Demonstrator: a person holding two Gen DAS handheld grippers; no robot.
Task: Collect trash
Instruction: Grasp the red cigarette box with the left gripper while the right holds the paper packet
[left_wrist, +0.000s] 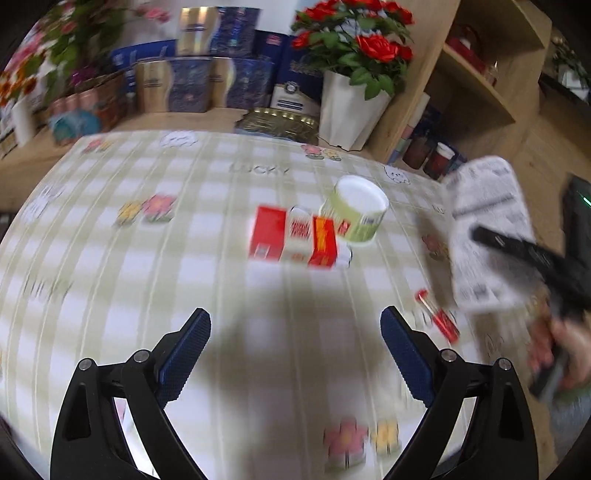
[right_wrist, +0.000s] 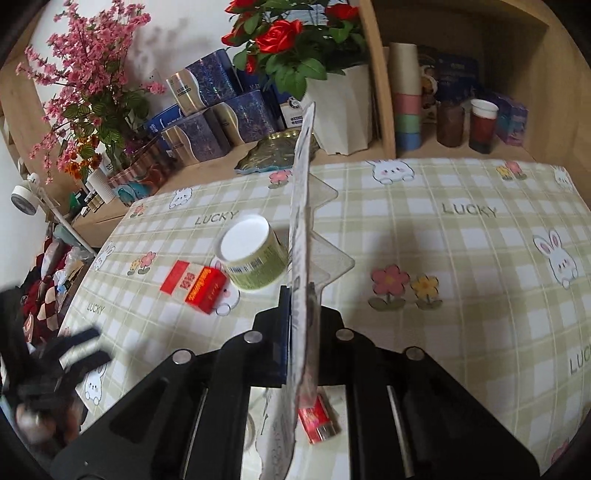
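My right gripper (right_wrist: 301, 295) is shut on a flat printed blister pack (right_wrist: 303, 206), held edge-on above the table; the left wrist view shows the pack (left_wrist: 487, 229) as a white card at the right. My left gripper (left_wrist: 295, 332) is open and empty above the checked tablecloth (left_wrist: 147, 258). Ahead of it lie a red and white box (left_wrist: 295, 240) and a green tub with a white lid (left_wrist: 356, 210), tipped on its side. These show in the right wrist view as the box (right_wrist: 195, 284) and tub (right_wrist: 255, 254). A small red wrapper (left_wrist: 439, 317) lies near the right gripper, also in the right wrist view (right_wrist: 317, 421).
A white pot of red roses (left_wrist: 351, 107), stacked blue and gold boxes (left_wrist: 207, 81) and a gold tray (left_wrist: 277, 122) stand behind the table. A wooden shelf (right_wrist: 458, 122) with cups and jars is at the back right. Pink blossoms (right_wrist: 85, 85) stand at the left.
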